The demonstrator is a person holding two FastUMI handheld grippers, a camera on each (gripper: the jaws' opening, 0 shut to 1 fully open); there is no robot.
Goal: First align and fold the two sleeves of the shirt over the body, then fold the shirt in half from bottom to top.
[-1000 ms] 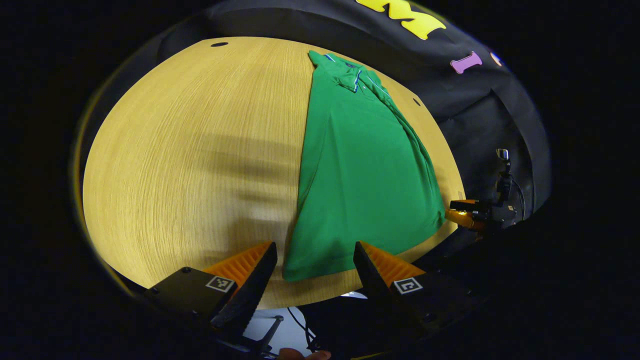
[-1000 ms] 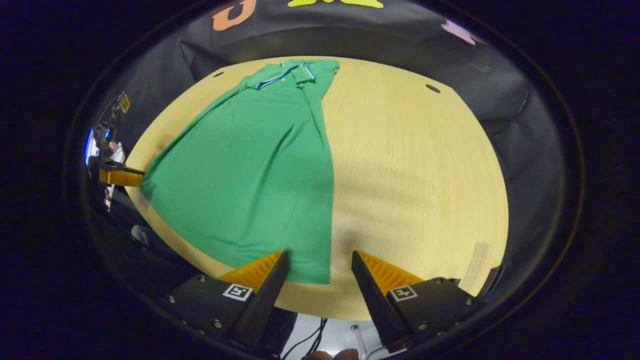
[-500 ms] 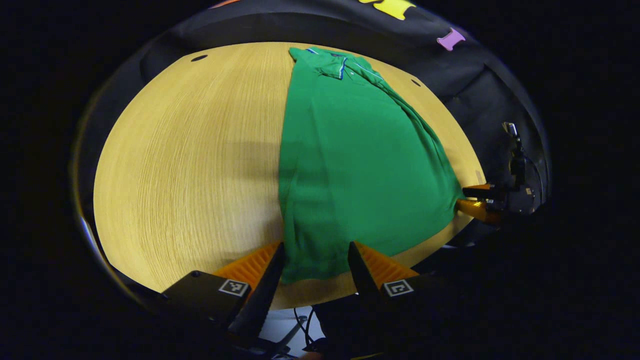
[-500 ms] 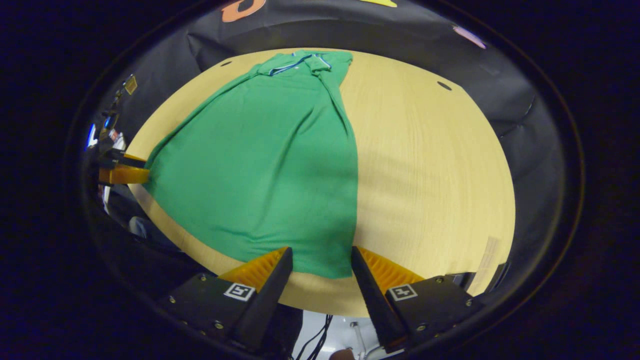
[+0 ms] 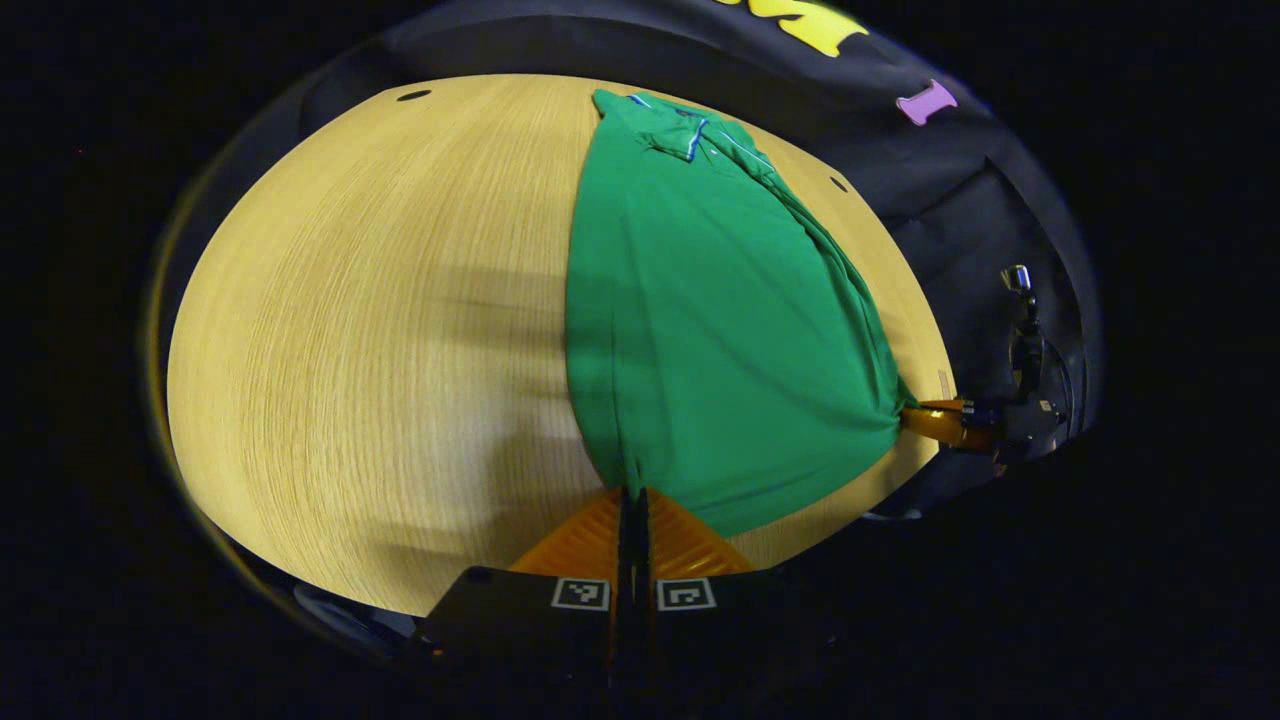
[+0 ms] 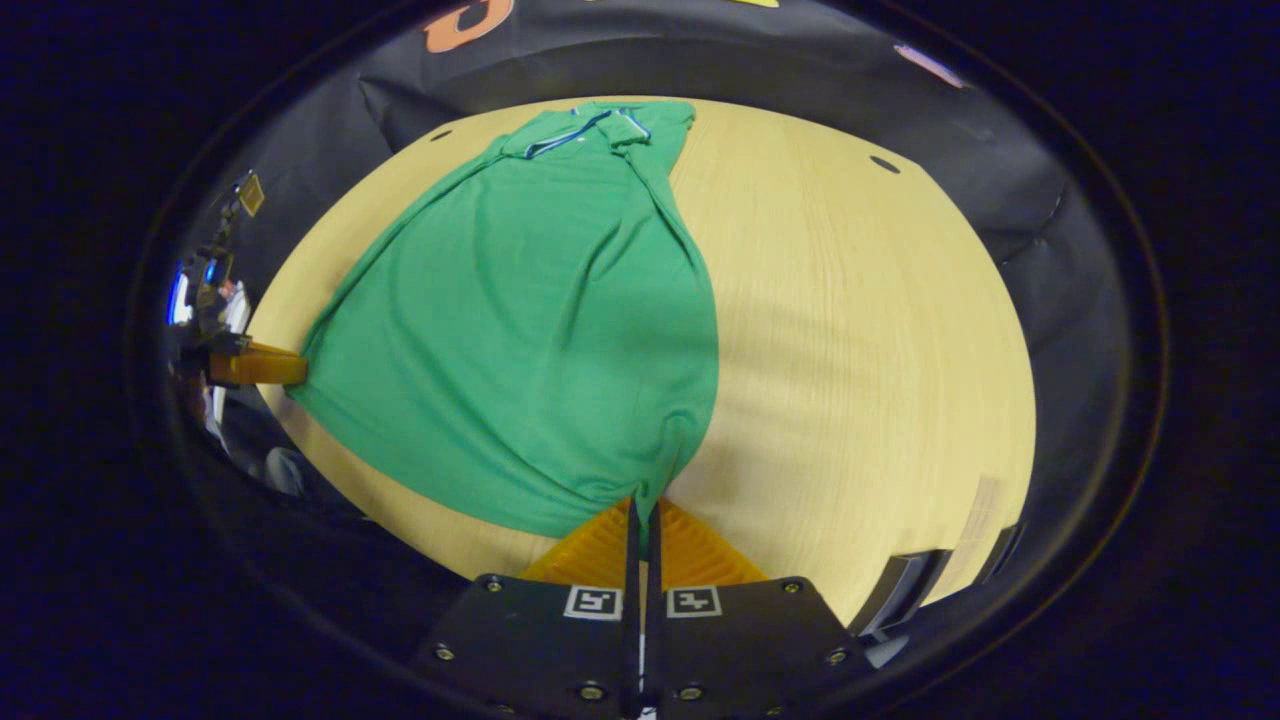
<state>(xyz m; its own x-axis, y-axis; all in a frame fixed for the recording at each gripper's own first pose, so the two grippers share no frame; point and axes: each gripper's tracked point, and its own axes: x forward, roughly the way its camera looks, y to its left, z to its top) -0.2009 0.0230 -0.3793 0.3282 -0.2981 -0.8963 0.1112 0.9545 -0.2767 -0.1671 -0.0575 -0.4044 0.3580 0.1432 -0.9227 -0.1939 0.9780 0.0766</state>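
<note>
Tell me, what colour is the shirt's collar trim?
Blue and white trim on the green polo shirt, clearest in left gripper view.

The left gripper view looks from the table's [image 5: 330,330] near edge, low and close, across to the far wall, with the shirt [image 5: 700,330] on its right. The right gripper view looks the same way from further right, shirt [image 6: 520,320] on its left. Both share the tabletop, the shirt and the far wall.
</note>
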